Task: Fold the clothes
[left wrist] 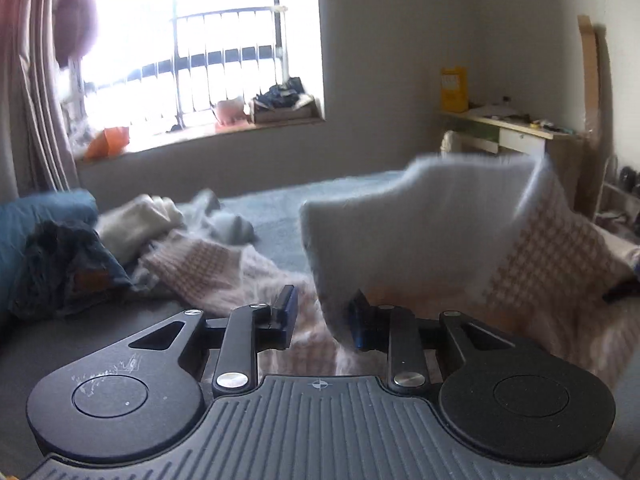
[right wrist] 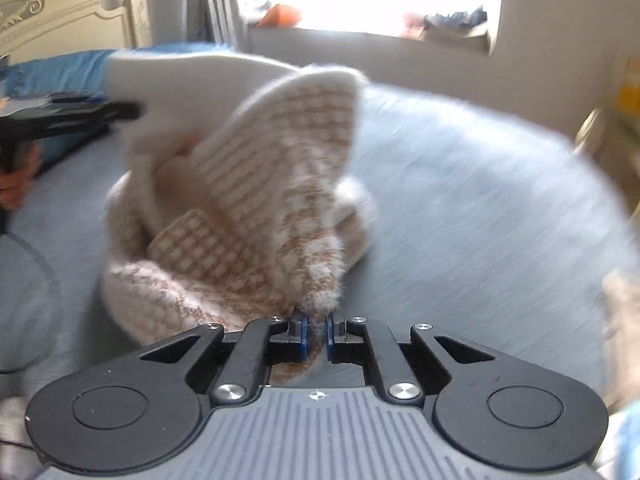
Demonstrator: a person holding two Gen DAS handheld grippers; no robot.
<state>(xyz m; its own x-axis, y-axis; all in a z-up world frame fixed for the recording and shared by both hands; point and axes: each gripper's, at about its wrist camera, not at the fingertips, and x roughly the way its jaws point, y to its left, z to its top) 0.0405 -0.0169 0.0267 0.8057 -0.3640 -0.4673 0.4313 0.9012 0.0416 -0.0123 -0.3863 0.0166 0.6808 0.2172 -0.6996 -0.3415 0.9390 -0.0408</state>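
On the grey-blue bed (right wrist: 480, 208) my right gripper (right wrist: 316, 336) pinches a corner of the fuzzy cream-and-tan checked sweater (right wrist: 256, 184); my left gripper (left wrist: 322, 316), fingers spread, straddles its lifted white edge.

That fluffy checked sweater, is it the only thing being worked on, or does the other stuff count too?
In the job:
sweater
right claw, shut on it
left claw, open at its white edge
bed

Lying about:
jeans
cream clothes
orange bag
yellow box
desk
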